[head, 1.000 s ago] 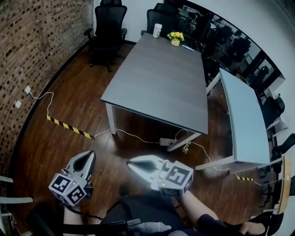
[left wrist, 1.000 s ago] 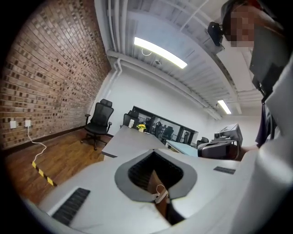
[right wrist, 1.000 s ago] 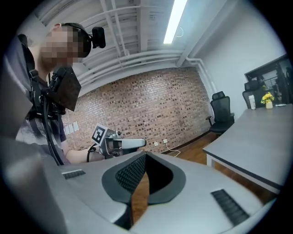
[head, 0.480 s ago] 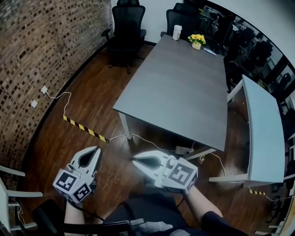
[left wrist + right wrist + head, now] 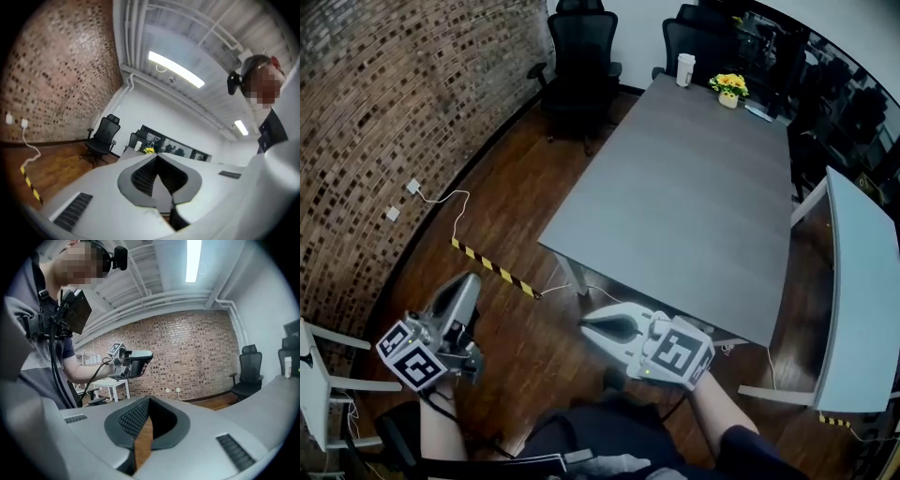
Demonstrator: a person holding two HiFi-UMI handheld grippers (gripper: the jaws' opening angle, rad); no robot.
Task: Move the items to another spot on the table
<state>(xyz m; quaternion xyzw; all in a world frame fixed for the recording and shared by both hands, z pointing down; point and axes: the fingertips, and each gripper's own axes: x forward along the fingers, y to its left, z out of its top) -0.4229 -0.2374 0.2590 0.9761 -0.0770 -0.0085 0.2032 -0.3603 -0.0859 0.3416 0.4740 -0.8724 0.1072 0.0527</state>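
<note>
While you've stepped nearer, the grey counter (image 5: 694, 197) has slid toward the right of the head view. Your left tool (image 5: 464, 281) has swung out to the lower left, well apart from the right tool (image 5: 587, 326). Both tools are closed tight and empty over the wooden floor (image 5: 487, 216). The white cup (image 5: 685, 68) and the pot of yellow flowers (image 5: 729, 91) sit untouched at the counter's far end, upper right, so the moving seems not yet begun.

Cup (image 5: 685, 68), flowers (image 5: 729, 89) — far end of table (image 5: 694, 197)
</note>
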